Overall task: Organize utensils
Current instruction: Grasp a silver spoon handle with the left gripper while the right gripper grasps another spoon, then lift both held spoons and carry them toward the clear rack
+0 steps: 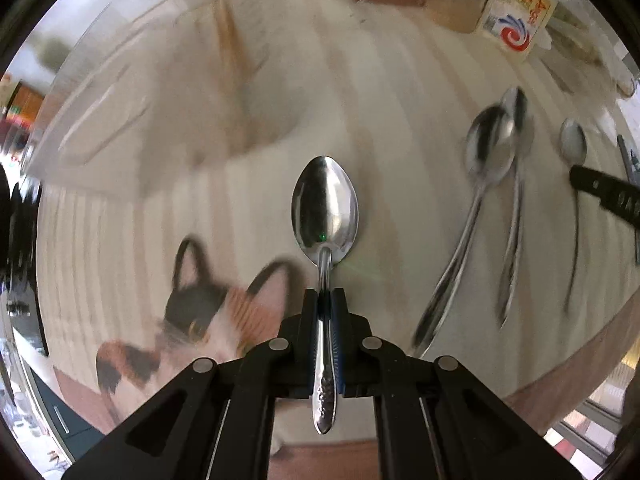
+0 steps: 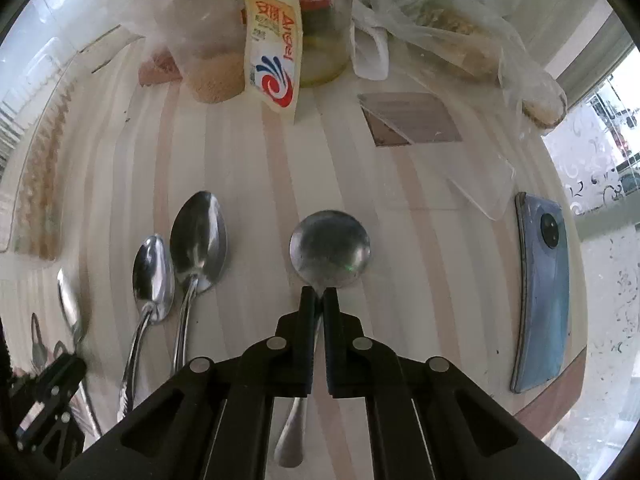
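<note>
Holding: oval-bowled spoon (image 1: 325, 208), steel, clamped at the neck between the left gripper (image 1: 325, 300) fingers, bowl forward, patterned handle running back between them.
Second item: round-bowled spoon (image 2: 330, 249), steel, neck pinched between the shut right gripper (image 2: 319, 300) fingers, handle trailing underneath; whether it is lifted clear of the bench cannot be told.
Handling, judged: light, rigid, polished and slippery; a thin neck may pivot or slide in a two-pad grip, so hold just behind the bowl or at the flat of the handle.
Loose stock: two spoons (image 2: 176, 264) lying side by side on the bench, bowls pointing away; a further smaller spoon (image 1: 573, 145) just beyond them.
Surface: bench (image 2: 280, 160), pale striped wood grain, brown edge band, hard and smooth.
Bench clutter: yeast packet (image 2: 276, 64), jar (image 2: 320, 20), plastic bags (image 2: 460, 20), blue phone (image 2: 542, 300) near the edge.
Room: frosted patterned window at the right; cat picture (image 1: 200, 320) below the left gripper.
</note>
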